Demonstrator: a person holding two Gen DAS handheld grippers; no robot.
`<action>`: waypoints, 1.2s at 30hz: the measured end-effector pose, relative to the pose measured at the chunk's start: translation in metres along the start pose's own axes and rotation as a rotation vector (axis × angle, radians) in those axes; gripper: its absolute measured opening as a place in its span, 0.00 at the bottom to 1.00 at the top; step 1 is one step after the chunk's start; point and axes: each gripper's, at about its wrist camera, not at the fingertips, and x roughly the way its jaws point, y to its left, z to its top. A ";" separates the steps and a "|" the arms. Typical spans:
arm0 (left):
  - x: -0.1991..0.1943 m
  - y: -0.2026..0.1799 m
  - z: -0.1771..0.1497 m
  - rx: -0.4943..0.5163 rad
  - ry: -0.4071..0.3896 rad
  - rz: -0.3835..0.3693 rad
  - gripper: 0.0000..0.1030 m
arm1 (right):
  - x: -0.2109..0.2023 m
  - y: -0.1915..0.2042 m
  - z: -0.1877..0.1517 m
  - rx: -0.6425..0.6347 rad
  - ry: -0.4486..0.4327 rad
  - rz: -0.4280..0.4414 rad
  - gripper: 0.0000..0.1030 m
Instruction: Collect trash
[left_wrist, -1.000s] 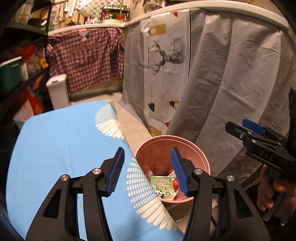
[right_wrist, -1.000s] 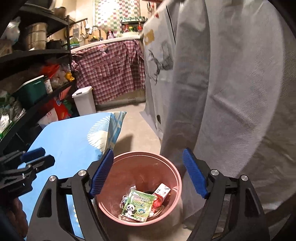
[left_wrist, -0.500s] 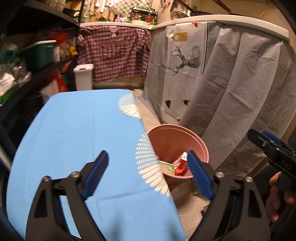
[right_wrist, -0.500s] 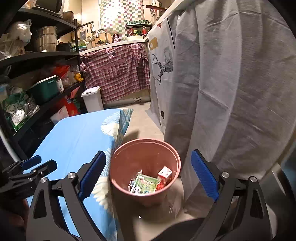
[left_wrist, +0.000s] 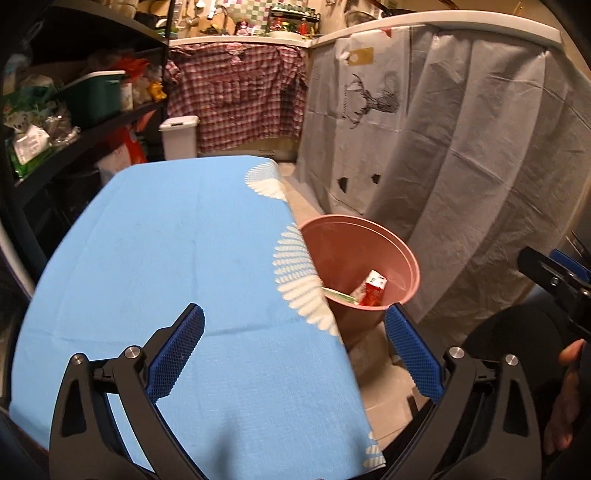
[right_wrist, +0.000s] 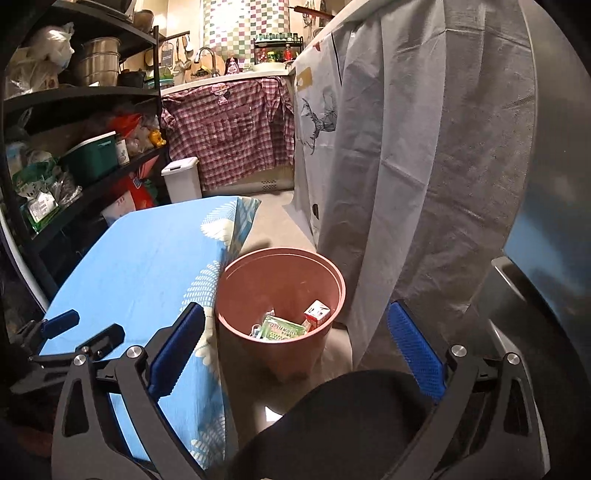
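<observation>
Trash (right_wrist: 282, 328) in bin (right_wrist: 236, 325) | ahead of jaws, apart | both opening, prob. empty

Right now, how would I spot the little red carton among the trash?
Find the table under the blue cloth; beside its corner, on the floor, stands a pink bin. Inside, against the wall nearest the grey curtain, leans the red carton, boxy with a white top, unlike the flat green packet beside it.

A blue cloth (left_wrist: 166, 258) covers the surface. The pink bin (right_wrist: 280, 295) stands on the floor (right_wrist: 273, 218) just beside it.
</observation>
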 end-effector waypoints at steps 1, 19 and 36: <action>0.002 -0.002 -0.001 0.010 0.002 0.001 0.93 | 0.002 0.001 -0.001 -0.007 0.006 -0.007 0.95; 0.007 -0.004 -0.002 0.008 -0.005 0.014 0.92 | 0.013 0.000 0.000 0.001 0.013 -0.015 0.95; 0.003 -0.006 -0.002 0.017 -0.019 0.015 0.93 | 0.014 0.002 -0.001 -0.009 0.010 -0.017 0.95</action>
